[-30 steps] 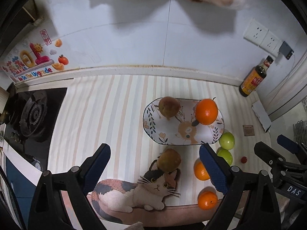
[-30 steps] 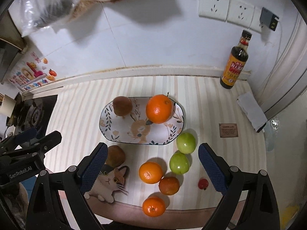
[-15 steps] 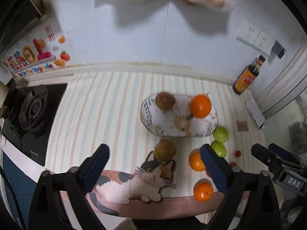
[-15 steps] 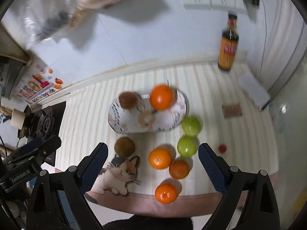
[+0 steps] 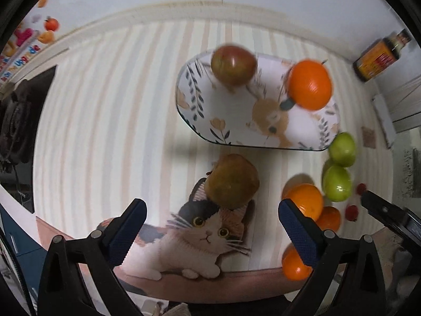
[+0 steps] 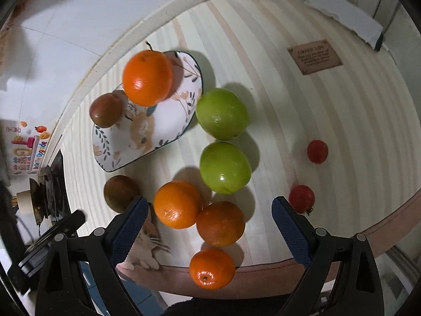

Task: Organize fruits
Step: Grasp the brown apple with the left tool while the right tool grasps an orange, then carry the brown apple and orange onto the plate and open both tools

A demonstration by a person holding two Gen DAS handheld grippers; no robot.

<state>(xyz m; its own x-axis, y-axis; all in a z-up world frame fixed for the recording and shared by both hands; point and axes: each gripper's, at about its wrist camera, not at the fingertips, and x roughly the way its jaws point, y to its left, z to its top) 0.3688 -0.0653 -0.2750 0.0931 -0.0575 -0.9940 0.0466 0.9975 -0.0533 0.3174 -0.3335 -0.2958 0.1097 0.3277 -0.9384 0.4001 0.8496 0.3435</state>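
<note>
Fruit mostly lies loose near the plate (image 6: 168, 121); with both the left gripper (image 5: 210, 220) and right gripper (image 6: 208, 212) released and empty, straddle the nearest orange (image 6: 220, 223), clench gently.

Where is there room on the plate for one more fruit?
The plate is bare in its near half, in front of the brownish fruit and the big orange. Off its right end it is crowded: green apples, then oranges.

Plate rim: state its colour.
The plate rim is dark, blackish; the right wrist view shows it best.
</note>
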